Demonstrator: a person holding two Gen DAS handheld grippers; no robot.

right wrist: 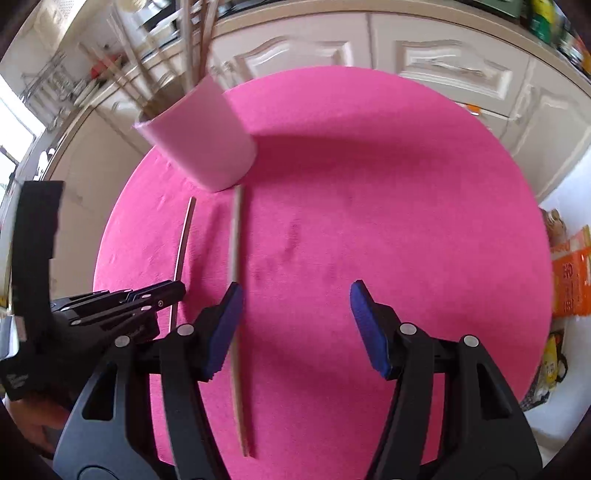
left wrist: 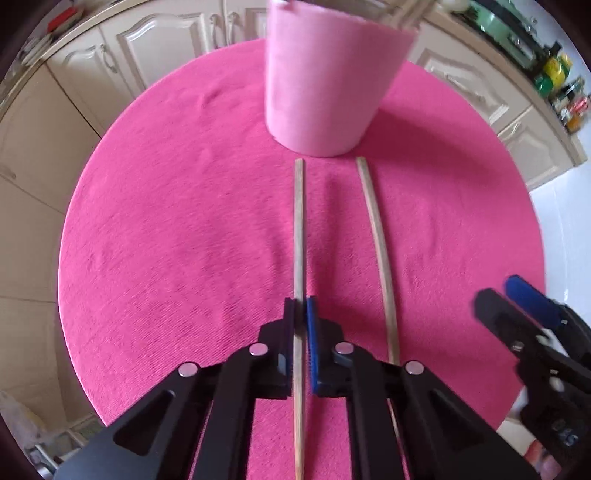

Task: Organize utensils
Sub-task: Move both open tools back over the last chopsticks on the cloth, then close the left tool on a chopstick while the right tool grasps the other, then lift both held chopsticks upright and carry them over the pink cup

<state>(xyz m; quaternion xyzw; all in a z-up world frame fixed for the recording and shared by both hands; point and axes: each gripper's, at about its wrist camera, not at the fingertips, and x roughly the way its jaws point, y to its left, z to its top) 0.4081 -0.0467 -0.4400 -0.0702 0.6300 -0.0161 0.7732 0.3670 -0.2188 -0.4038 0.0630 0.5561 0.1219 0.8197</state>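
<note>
From my left camera, I saw the pink cup (left wrist: 325,81) standing straight ahead of my fingers on the pink cloth (left wrist: 166,240). Some sticks (left wrist: 410,13) already stood in the cup, so I think part of the job was done. Two sticks were not in it yet. My left gripper (left wrist: 300,325) had its fingers squeezed tight on one stick (left wrist: 299,229). That stick ran out between my fingers and pointed at the bottom of the cup. I could not tell if it was up off the cloth. The other stick (left wrist: 378,236) lay on the cloth just to the right of my fingers, with nothing holding it. My right gripper (left wrist: 513,306) was off to the right, near the edge of the cloth.

From my right camera, the right gripper (right wrist: 295,325) had its fingers spread wide, and they held nothing. The loose stick (right wrist: 236,288) lay right by my left finger (right wrist: 223,332), maybe touching it. It looked blurry. The cup (right wrist: 207,136) was ahead and to the left, with sticks (right wrist: 192,48) poking out the top. The left gripper (right wrist: 173,291) was on my left with its stick (right wrist: 183,243) pinched in it.

I think two sticks were left to drop in the cup.
</note>
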